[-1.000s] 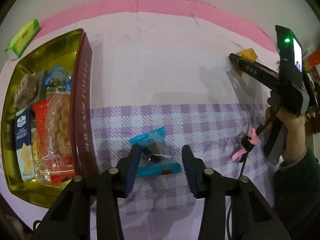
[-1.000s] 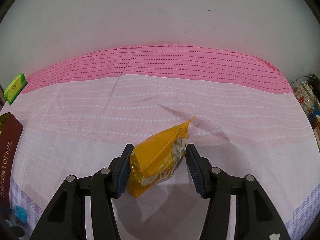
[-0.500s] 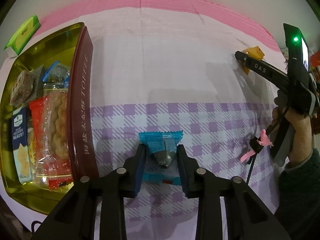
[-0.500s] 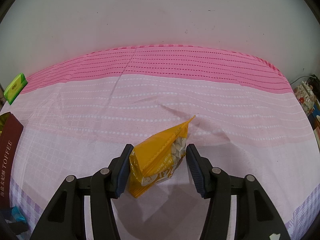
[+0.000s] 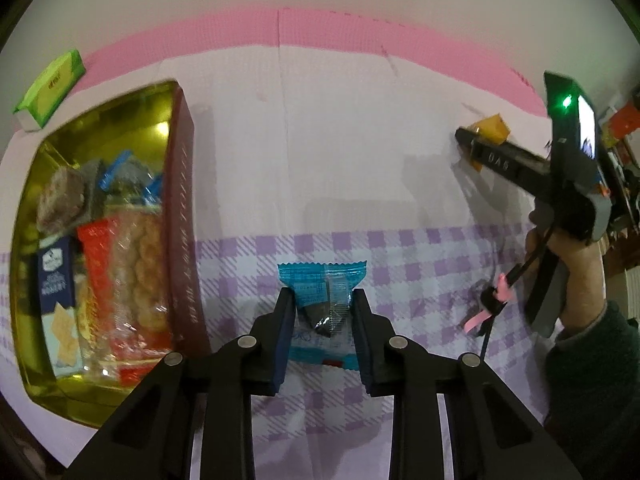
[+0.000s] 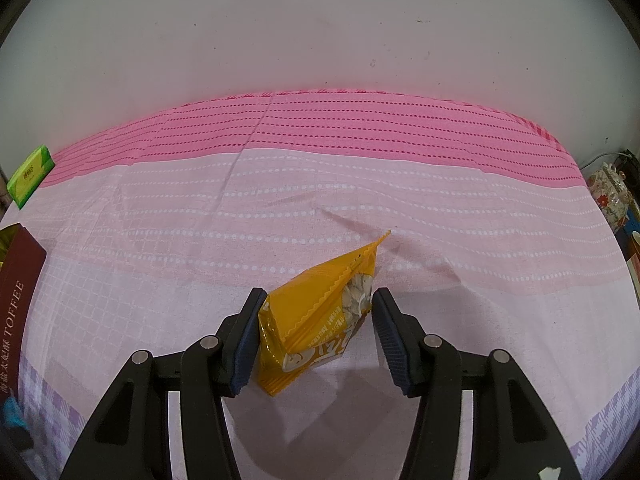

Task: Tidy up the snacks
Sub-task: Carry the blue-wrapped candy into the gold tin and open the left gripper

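Note:
A blue snack packet (image 5: 320,280) with a dark piece inside sits between the fingers of my left gripper (image 5: 322,294), which is shut on it, pads pressing both sides, just over the purple checked cloth. My right gripper (image 6: 319,300) is shut on an orange snack packet (image 6: 316,312), tilted with one corner pointing up, above the pink cloth. In the left wrist view the right gripper (image 5: 466,138) shows at the far right in a person's hand (image 5: 576,264). A gold tin (image 5: 182,184) with maroon sides lies at left, holding several wrapped snacks.
A green pack (image 5: 50,84) lies on the cloth beyond the tin, near the wall. A cable with a pink tie (image 5: 492,300) hangs under the right hand. Floral crockery (image 6: 610,196) stands past the table's right edge. The maroon tin wall (image 6: 18,280) shows at the right wrist view's left.
The left jaws came together on the blue packet, which turned from slanted to straight between the pads and rose slightly. The right gripper and orange packet did not move.

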Demonstrator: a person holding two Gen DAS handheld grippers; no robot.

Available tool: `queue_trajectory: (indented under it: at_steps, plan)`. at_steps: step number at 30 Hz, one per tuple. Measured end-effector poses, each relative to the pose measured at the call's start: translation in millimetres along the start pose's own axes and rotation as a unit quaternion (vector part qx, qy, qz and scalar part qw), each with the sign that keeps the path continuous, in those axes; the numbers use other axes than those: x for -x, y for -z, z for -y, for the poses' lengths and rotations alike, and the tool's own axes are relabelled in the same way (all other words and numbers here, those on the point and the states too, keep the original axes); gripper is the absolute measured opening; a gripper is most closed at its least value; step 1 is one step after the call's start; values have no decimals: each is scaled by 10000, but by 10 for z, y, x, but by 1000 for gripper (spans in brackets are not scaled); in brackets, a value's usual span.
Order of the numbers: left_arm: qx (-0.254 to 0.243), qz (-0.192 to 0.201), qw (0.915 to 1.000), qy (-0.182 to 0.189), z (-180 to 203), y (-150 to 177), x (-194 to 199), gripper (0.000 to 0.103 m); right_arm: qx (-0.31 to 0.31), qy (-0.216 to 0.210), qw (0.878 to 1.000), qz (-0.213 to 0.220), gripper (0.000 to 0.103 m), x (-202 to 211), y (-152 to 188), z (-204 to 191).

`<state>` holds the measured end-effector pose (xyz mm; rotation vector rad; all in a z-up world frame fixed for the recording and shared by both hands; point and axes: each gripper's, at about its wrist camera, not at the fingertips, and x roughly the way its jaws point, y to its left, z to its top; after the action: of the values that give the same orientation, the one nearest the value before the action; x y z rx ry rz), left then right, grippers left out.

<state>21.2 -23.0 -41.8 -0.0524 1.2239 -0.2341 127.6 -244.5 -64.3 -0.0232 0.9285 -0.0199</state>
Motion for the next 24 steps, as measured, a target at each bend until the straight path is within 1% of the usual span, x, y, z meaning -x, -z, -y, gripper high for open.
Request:
queue_trajectory:
  at_steps: [6,12,14,21,24]
  plan:
    - [80,279,9995,-81,-163,-96,212,29,-1,-1,10000,0,52,1,-2,-1]
    - [280,517,9979,-279,-432,-169,383,29,-2,-3,10000,-1,52,2,-4,-4]
    - [346,581,9969,-402,-550,-180,431,29,-1,-2,10000,-1,52,0,-4,-7]
    - [570,581,9936,-779,-961,-122,454,29,-2,16,10000,-1,52,2,-1,-19]
    - [655,552,9925,-873,-1113,-75,451,29,-3,12,10000,0,52,-1,5,-18]
